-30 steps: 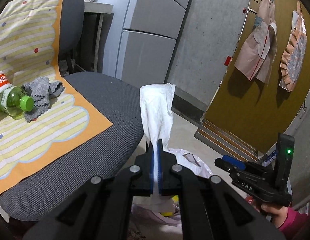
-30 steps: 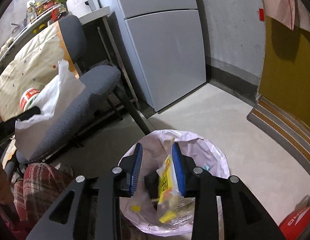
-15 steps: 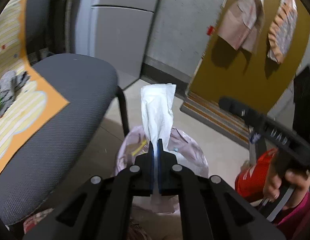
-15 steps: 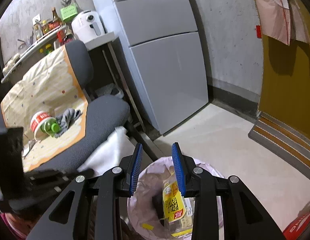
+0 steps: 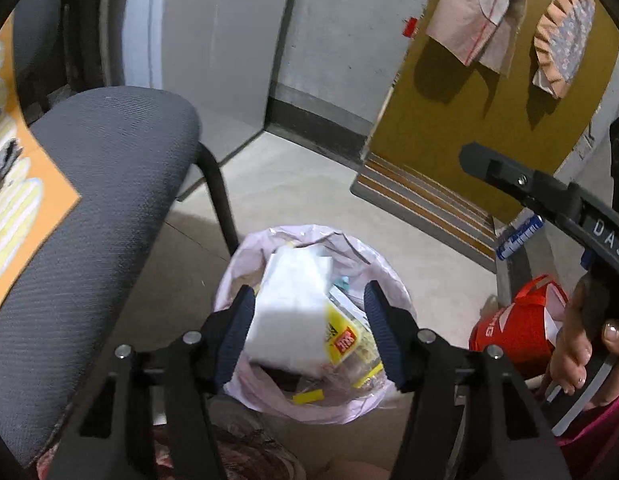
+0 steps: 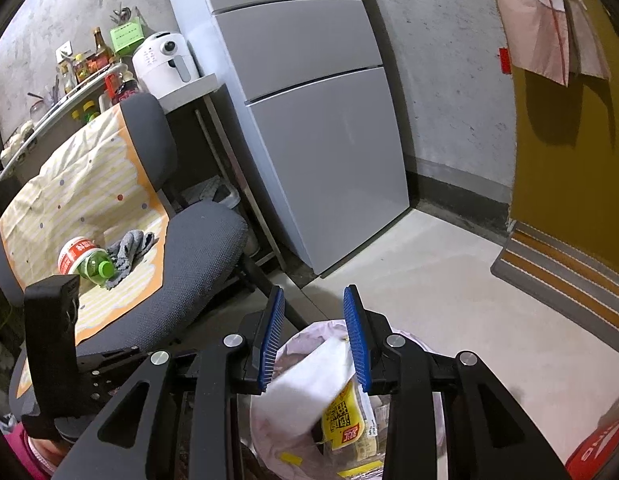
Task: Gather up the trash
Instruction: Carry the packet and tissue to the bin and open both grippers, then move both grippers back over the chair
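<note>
We saw the left gripper (image 5: 309,320) spread wide and holding nothing, above the pink-lined trash bin (image 5: 245,264), where the white tissue (image 5: 289,316) lay on a yellow wrapper (image 5: 343,338) inside the rim. The right gripper (image 6: 314,336) also gaped empty above that rim. The grey chair (image 5: 89,208) stood just beside the bin, with bare floor (image 5: 293,192) beyond.

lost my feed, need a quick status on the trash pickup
Left gripper open, right gripper open, both empty. White tissue in the pink-lined bin on the yellow wrapper. Green bottle on chair. Nothing in the way.
</note>
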The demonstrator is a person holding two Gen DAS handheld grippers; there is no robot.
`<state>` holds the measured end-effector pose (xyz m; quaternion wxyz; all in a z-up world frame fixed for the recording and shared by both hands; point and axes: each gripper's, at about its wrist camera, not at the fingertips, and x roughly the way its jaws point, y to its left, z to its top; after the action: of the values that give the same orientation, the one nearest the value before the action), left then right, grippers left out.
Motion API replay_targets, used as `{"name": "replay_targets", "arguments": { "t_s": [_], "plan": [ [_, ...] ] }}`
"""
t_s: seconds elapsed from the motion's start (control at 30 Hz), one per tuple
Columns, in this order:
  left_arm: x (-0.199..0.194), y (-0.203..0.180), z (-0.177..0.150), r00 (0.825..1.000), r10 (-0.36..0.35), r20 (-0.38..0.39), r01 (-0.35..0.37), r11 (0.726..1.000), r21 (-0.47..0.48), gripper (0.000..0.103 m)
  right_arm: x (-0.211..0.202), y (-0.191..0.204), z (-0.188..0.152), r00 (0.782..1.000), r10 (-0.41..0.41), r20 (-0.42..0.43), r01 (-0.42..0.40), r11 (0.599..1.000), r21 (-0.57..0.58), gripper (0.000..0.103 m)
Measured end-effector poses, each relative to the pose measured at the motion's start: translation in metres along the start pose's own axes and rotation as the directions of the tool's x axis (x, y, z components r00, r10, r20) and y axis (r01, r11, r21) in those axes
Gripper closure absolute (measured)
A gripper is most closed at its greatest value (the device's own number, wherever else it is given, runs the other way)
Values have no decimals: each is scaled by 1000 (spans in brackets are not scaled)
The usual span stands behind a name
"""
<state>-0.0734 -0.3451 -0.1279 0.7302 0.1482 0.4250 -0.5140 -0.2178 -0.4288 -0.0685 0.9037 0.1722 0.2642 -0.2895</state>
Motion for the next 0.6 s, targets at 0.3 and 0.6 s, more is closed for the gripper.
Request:
{"name": "replay_targets", "arguments": {
  "t_s": [0.3, 0.6],
  "plan": [
    [-67, 41, -14, 975, 164, 148, -148, 982, -118, 47, -3, 44, 9, 998, 60, 7, -59, 995, -79, 68],
    [-149, 97, -39, 896, 383, 227, -315, 905, -285, 34, 19, 128, 20, 974, 219, -55, -225, 954, -195, 63]
  ]
}}
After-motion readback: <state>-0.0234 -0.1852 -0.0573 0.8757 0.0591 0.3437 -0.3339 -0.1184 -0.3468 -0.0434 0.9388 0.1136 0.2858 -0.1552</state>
